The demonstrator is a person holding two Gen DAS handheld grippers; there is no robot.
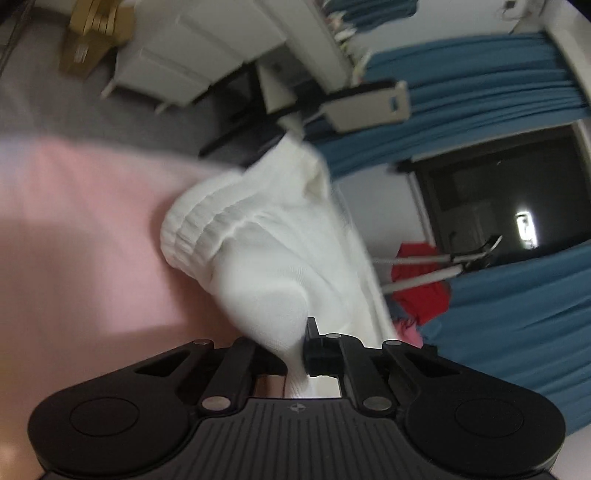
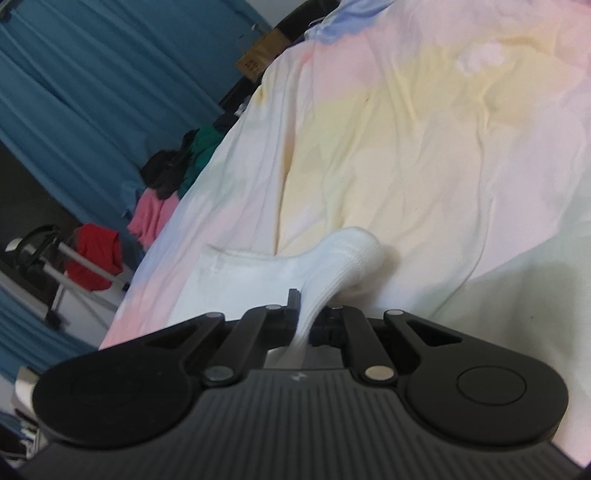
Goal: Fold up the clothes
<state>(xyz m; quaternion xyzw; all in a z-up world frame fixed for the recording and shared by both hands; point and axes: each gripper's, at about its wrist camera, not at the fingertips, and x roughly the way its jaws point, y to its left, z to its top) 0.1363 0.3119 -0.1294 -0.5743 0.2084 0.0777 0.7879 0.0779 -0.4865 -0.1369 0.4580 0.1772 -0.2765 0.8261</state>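
Left gripper (image 1: pixel 295 354) is clamping a white sock (image 1: pixel 266 236), jaws nearly together with the knit pinched between them; the sock is rising away from the claw, its ribbed cuff bunching at the far end, the whole of it hanging over a pink bedsheet (image 1: pixel 81 229). The left wrist view is smeared with motion blur, so finer detail of the knit is not readable. Beyond the sock, blue curtains (image 1: pixel 480 92) are framing a dark window (image 1: pixel 498 192), a white cabinet (image 1: pixel 177 62) is standing by a cardboard box (image 1: pixel 92 33), and a red garment (image 1: pixel 421 288) is draping over a white rack. Right gripper (image 2: pixel 304 317) is likewise gripping a white sock (image 2: pixel 332 266), jaws drawn in tight on a narrow fold of fabric; this sock's ribbed end is curling over and resting on a pastel tie-dye sheet (image 2: pixel 424 129) in pinks, yellows and pale blue. Whether the two views are showing the same sock or two cannot be told. At the sheet's far edge a heap of pink, black and green clothes (image 2: pixel 166 192) is lying, with blue curtains (image 2: pixel 92 81) behind
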